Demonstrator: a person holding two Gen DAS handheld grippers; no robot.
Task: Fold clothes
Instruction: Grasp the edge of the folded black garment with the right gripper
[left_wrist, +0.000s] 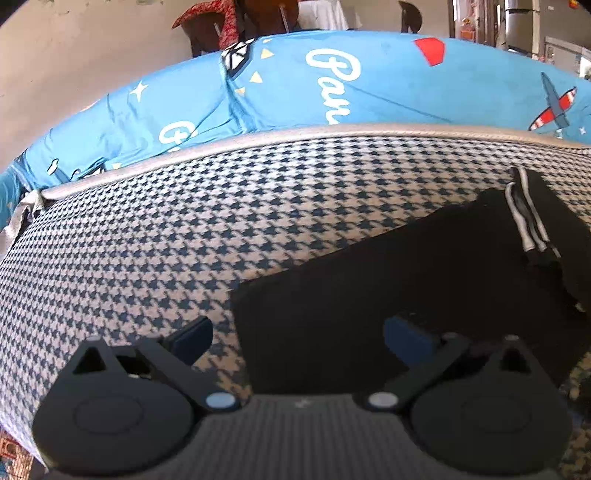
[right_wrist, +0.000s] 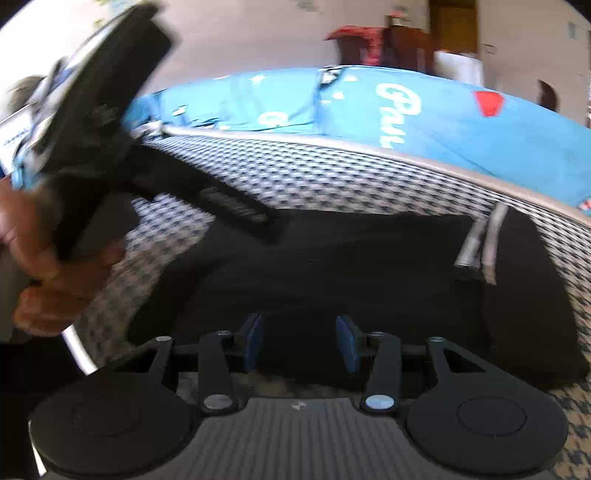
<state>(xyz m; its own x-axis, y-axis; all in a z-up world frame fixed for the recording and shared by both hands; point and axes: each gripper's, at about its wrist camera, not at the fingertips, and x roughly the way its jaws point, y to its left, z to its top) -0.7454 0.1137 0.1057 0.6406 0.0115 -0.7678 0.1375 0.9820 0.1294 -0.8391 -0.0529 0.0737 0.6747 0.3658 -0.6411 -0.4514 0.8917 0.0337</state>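
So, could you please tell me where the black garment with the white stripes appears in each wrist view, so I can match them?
Left wrist view: the black garment fills the lower right, its white stripes near the right edge.
Right wrist view: the garment spans the centre, with the stripes at the right.
Shared landmark: the blue printed sheet beyond the checked surface's pale edge.

black garment (left_wrist: 406, 266) | white side stripes | folded flat | on houndstooth cushion (left_wrist: 155, 236)
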